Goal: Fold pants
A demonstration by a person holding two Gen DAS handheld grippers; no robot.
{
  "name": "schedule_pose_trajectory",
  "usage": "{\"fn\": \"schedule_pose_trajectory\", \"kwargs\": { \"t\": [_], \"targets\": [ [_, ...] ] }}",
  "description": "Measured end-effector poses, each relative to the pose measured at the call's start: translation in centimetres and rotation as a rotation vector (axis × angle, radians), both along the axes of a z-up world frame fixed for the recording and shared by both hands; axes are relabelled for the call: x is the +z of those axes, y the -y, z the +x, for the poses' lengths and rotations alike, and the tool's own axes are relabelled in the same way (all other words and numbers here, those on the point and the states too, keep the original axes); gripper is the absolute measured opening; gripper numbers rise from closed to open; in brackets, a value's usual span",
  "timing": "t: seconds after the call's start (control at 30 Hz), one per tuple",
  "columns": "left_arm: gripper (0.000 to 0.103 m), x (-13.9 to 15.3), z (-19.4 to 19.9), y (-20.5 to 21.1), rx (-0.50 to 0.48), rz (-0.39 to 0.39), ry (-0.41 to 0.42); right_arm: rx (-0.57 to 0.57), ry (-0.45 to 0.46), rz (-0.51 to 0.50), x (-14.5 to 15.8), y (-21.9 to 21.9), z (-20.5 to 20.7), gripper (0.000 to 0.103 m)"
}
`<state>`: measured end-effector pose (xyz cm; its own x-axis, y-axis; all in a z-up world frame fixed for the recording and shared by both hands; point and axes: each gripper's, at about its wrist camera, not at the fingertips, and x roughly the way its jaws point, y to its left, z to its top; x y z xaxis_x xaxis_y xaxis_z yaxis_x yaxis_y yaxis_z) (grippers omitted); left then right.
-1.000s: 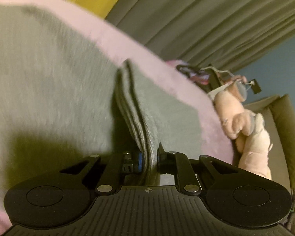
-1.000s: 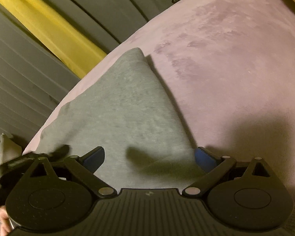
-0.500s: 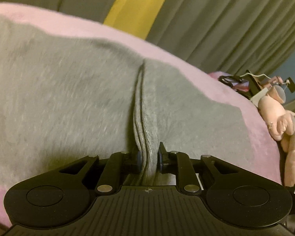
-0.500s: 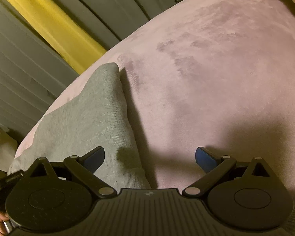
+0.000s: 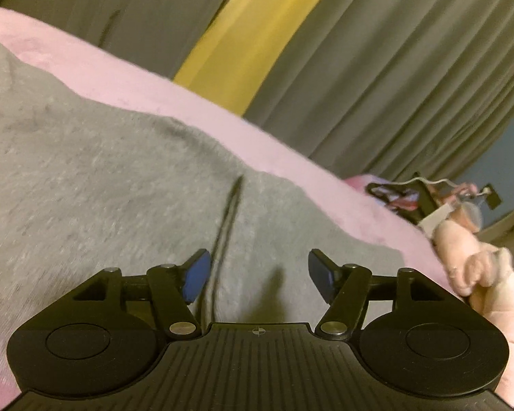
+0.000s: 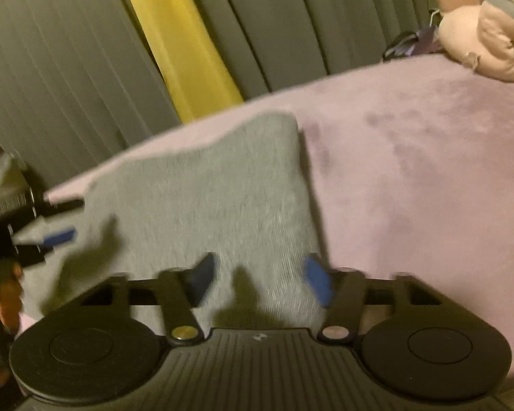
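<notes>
Grey pants [image 5: 102,188] lie folded on a pink blanket [image 5: 291,157], with a dark fold line running toward my left gripper [image 5: 258,274]. Its jaws are opening and stand well apart above the flat cloth, pinching nothing. In the right wrist view the pants [image 6: 205,198] form a grey slab whose right edge ends at the blanket [image 6: 411,171]. My right gripper [image 6: 260,279] hovers over the pants' near right corner. Its jaws are closing, with grey cloth lying between the blue pads [image 6: 317,282] but not squeezed. The left gripper [image 6: 56,236] shows at the far left, held by a hand [image 6: 7,284].
Grey curtains [image 5: 377,68] with a yellow strip [image 5: 257,34] hang behind the bed. A pink plush toy [image 5: 469,260] [image 6: 486,44] and a dark tangle of cords [image 5: 401,195] lie at the far right of the blanket. Bare blanket stretches right of the pants.
My left gripper let go of the pinched ridge of cloth and spread its jaws; the cloth now lies flat. My right gripper swung over the pants' right corner and its jaws narrowed.
</notes>
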<state>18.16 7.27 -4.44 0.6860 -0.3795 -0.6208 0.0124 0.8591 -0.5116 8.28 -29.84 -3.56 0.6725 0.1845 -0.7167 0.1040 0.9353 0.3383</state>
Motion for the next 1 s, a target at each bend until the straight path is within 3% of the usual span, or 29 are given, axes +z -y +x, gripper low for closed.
{"fn": "schedule_pose_trajectory", "kwargs": {
  "t": [0.07,0.13,0.23,0.27,0.33,0.4,0.47,0.53,0.57,0.6,0.67,0.7,0.73,0.8,0.87,0.93,0.97,1.0],
  "targets": [
    [0.065,-0.9,1.8,1.1,-0.006,0.058,-0.050,-0.002,-0.021,-0.058,-0.3,-0.5,0.4,0.048],
    [0.052,-1.5,3.1,1.8,-0.010,0.127,-0.084,-0.012,-0.054,-0.080,-0.8,-0.6,0.8,0.049],
    [0.021,-0.5,3.4,2.8,-0.042,0.148,-0.019,-0.021,-0.076,-0.073,-1.3,-0.3,1.2,0.051],
    [0.014,0.0,2.6,2.7,-0.038,0.163,0.037,-0.026,-0.079,-0.063,-1.4,-0.2,1.2,0.052],
    [0.013,1.0,1.4,2.5,-0.049,0.171,0.131,-0.038,-0.085,-0.036,-1.6,0.0,0.9,0.054],
    [0.013,1.3,0.6,2.1,-0.047,0.188,0.150,-0.049,-0.097,-0.007,-1.5,0.2,0.8,0.058],
    [0.014,0.8,0.5,2.0,-0.028,0.267,0.097,-0.046,-0.106,0.014,-1.7,0.3,0.9,0.061],
    [0.013,-0.1,1.0,2.0,0.054,0.424,0.014,-0.033,-0.107,0.004,-1.7,0.1,1.0,0.065],
    [0.018,-0.4,0.9,1.8,0.088,0.484,-0.011,-0.023,-0.106,-0.007,-1.6,-0.1,1.1,0.066],
    [0.020,-0.3,0.5,1.3,0.089,0.471,-0.016,-0.014,-0.105,-0.020,-1.5,-0.3,1.0,0.068],
    [0.039,0.6,-0.7,0.1,0.047,0.322,-0.008,0.004,-0.102,-0.037,-1.4,-0.7,0.9,0.071],
    [0.054,1.1,-1.5,-0.2,0.020,0.255,-0.003,0.011,-0.101,-0.042,-1.3,-0.9,0.9,0.072],
    [0.065,1.4,-2.2,-0.2,0.010,0.231,0.005,0.014,-0.102,-0.044,-1.3,-0.9,0.9,0.073],
    [0.071,1.7,-3.4,0.4,-0.026,0.222,0.009,0.016,-0.107,-0.043,-1.3,-0.9,0.9,0.075],
    [0.071,0.6,-3.4,1.1,-0.095,0.214,-0.031,0.016,-0.111,-0.039,-1.4,-0.8,1.1,0.078],
    [0.063,-0.9,-3.0,1.5,-0.103,0.244,-0.084,0.018,-0.113,-0.040,-1.5,-0.8,1.1,0.079],
    [0.061,-1.5,-3.1,1.5,-0.098,0.268,-0.068,0.018,-0.112,-0.041,-1.5,-0.8,1.1,0.079],
    [0.052,-1.6,-3.4,1.5,-0.100,0.283,-0.039,0.019,-0.112,-0.041,-1.5,-0.8,1.1,0.079]
  ]
}}
